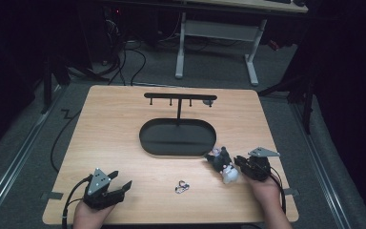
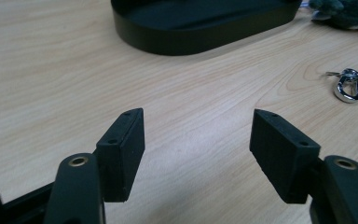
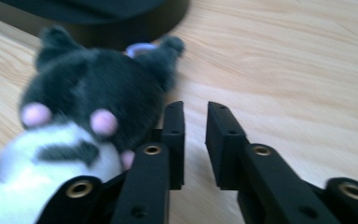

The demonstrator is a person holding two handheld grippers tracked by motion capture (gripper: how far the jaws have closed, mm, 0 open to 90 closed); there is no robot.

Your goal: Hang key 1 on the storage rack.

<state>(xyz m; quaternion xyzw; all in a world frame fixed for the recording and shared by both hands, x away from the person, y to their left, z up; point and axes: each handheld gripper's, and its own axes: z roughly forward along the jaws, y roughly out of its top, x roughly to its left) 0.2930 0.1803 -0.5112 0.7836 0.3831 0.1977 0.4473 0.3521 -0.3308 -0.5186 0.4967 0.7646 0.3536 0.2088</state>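
A: Both grippers are all black, the left gripper [image 1: 116, 188] and the right gripper [image 1: 238, 162] each with a grey three-cornered plate on top and a black cable trailing off.

B: Yep, blocky rectangular pads [image 2: 121, 151], brass-coloured screws, small holes. Bare forearms, no sleeves.

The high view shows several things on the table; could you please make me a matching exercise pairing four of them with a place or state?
Things:
1. Clip
2. Plush toy
3. Stand
4. Left gripper

Places or states:
A. Black, oval base, mid-table
B. Fingers wide apart, nothing between them
C. Silver, on bare wood between the two grippers
D. Dark and white, beside the right gripper

Pairs: 1-C, 2-D, 3-A, 4-B
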